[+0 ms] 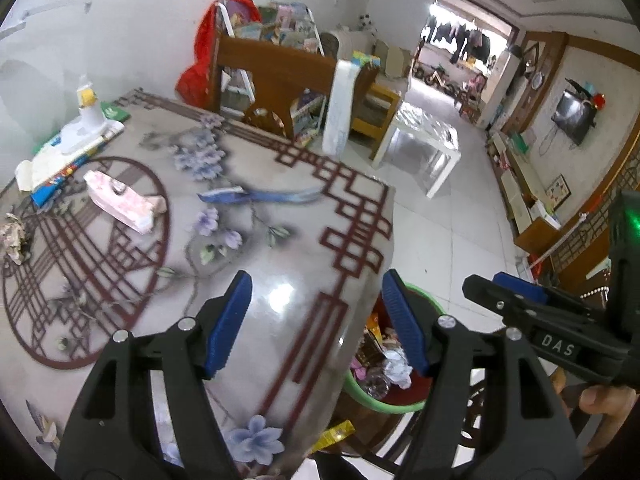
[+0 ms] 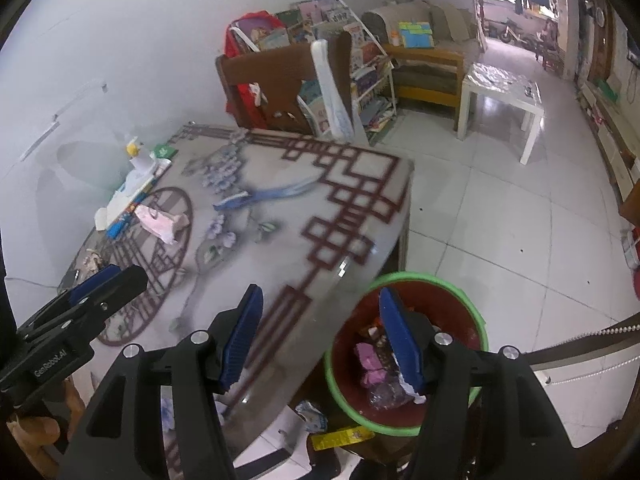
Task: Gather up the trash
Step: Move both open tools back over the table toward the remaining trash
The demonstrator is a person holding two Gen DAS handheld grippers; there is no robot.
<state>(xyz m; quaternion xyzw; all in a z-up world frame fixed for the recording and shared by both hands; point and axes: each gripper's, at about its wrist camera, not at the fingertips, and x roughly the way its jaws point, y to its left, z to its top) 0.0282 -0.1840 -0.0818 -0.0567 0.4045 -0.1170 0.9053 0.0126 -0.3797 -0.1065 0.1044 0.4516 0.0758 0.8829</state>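
Note:
A red bin with a green rim (image 2: 460,292) stands on the floor beside the table's near corner and holds several wrappers and crumpled papers (image 2: 376,364); it also shows in the left wrist view (image 1: 384,404). My right gripper (image 2: 320,340) is open and empty, over the table edge and the bin. My left gripper (image 1: 316,324) is open and empty above the table's near corner. On the table lie a blue wrapper strip (image 1: 260,195), a pink tissue pack (image 1: 124,204) and a crumpled paper (image 1: 14,236) at the far left.
The glass table (image 1: 280,280) has a printed floral cloth. Papers and a white bottle (image 1: 90,116) sit at its far left. A wooden chair (image 2: 280,80) and bookshelf stand behind. A yellow wrapper (image 2: 344,437) lies on the floor by the bin. A white side table (image 1: 424,140) stands beyond.

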